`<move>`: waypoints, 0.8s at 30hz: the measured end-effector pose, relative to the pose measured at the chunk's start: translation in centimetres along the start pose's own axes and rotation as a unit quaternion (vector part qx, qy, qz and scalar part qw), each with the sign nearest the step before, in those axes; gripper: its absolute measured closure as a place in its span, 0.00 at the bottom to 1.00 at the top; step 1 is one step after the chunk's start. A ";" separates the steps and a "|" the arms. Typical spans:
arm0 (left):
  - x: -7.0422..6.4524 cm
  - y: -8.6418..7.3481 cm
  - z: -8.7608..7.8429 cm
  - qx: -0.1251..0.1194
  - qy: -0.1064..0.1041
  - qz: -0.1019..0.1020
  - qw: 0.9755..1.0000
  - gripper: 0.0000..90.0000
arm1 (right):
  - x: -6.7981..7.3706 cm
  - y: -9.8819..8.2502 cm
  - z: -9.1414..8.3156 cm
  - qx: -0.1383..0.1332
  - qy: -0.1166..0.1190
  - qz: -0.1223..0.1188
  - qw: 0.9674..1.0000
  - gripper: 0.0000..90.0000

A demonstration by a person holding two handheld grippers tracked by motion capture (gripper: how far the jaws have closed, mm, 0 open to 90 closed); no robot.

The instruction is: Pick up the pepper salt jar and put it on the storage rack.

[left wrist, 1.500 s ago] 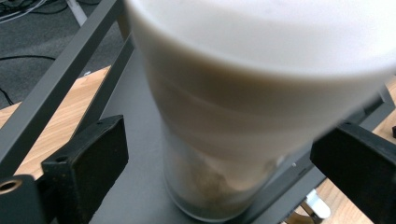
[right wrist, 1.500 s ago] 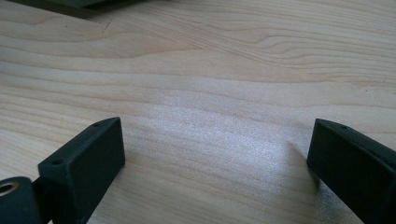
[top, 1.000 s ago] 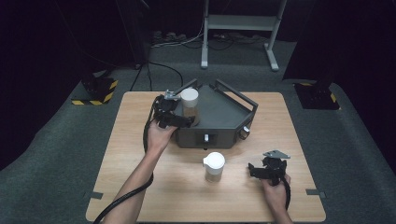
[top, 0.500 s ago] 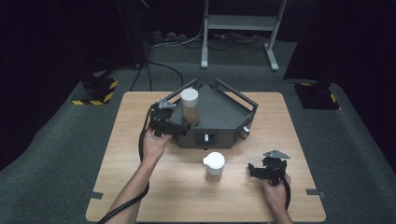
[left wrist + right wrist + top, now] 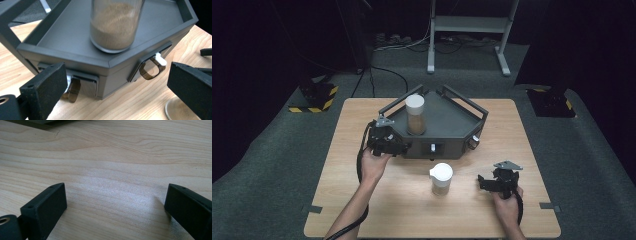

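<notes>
A dark grey tray [image 5: 447, 120] with a raised rail stands at the table's middle. On its left part is a tall jar [image 5: 415, 115] of brown powder with a white lid. A shorter white-lidded jar [image 5: 441, 178] stands on the wood in front of the tray. My left gripper [image 5: 396, 145] sits open at the tray's front left corner. In the left gripper view the open left gripper [image 5: 115, 80] frames the tray [image 5: 62, 32] wall, the tall jar [image 5: 115, 25] and a clasp [image 5: 150, 70]. My right gripper [image 5: 492, 182] rests open right of the short jar; in its own view the right gripper [image 5: 116, 197] holds nothing.
The wooden table [image 5: 362, 200] has bare surface at left and front. The short jar's base [image 5: 176, 112] shows at the lower right of the left gripper view. A metal stand [image 5: 467, 30] and cables lie on the dark floor behind the table.
My left gripper has drawn back from beside the tall jar toward the person, down to the tray's front left corner. The right gripper and both jars have stayed put.
</notes>
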State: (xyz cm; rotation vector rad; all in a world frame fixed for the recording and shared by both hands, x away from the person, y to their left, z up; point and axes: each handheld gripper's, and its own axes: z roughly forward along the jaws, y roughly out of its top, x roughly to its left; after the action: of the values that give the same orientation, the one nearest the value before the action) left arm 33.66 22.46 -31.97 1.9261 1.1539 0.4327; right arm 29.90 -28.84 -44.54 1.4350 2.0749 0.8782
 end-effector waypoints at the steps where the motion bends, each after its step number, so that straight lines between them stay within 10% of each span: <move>1: 0.0 -0.2 0.0 0.000 0.001 -0.001 1.000 0.03 | 0.0 0.0 0.0 0.000 0.000 0.000 1.000 0.04; 24: 0.4 -4.3 0.3 0.012 0.008 -0.026 1.000 0.04 | 0.0 0.0 0.0 0.000 0.000 0.000 1.000 0.04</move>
State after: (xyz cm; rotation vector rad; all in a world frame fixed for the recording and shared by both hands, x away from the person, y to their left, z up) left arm 31.59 23.69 -35.62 1.9125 1.2221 0.4089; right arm 29.90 -28.82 -44.53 1.4365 2.0746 0.8775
